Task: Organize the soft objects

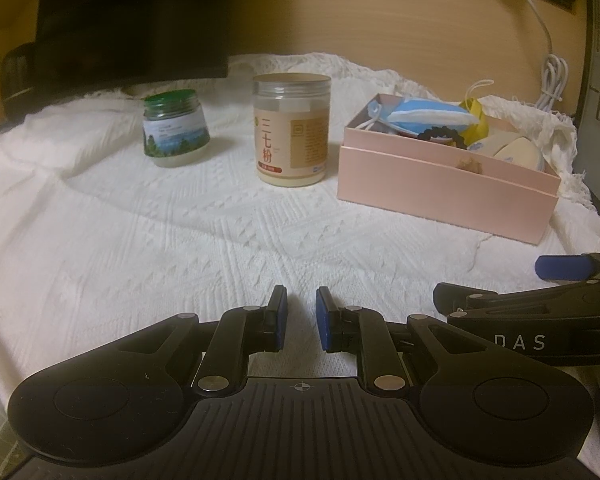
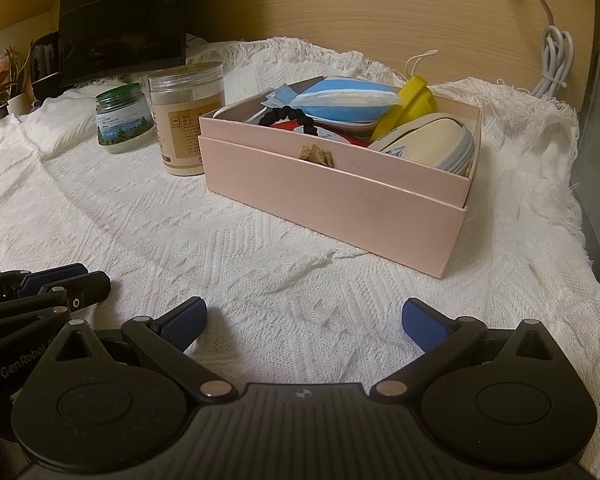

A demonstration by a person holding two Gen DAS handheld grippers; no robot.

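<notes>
A pink box (image 2: 340, 196) stands on the white knitted cloth (image 2: 180, 240), at the right in the left wrist view (image 1: 440, 184). It holds soft items: a blue and white face mask (image 2: 340, 98), a cream pouch (image 2: 432, 144), a yellow piece (image 2: 416, 100), a black bead bracelet (image 2: 288, 118) and a small tan scrap (image 2: 316, 156) at its front rim. My left gripper (image 1: 302, 318) hovers low over the cloth with a narrow empty gap between its fingers. My right gripper (image 2: 304, 320) is wide open and empty, in front of the box.
A tall beige-lidded jar (image 1: 291, 132) and a short green-lidded jar (image 1: 175, 128) stand left of the box. A dark monitor (image 1: 132, 20) is behind them. A white cable (image 1: 552, 76) hangs at the wooden back wall. Plants (image 2: 0, 84) sit far left.
</notes>
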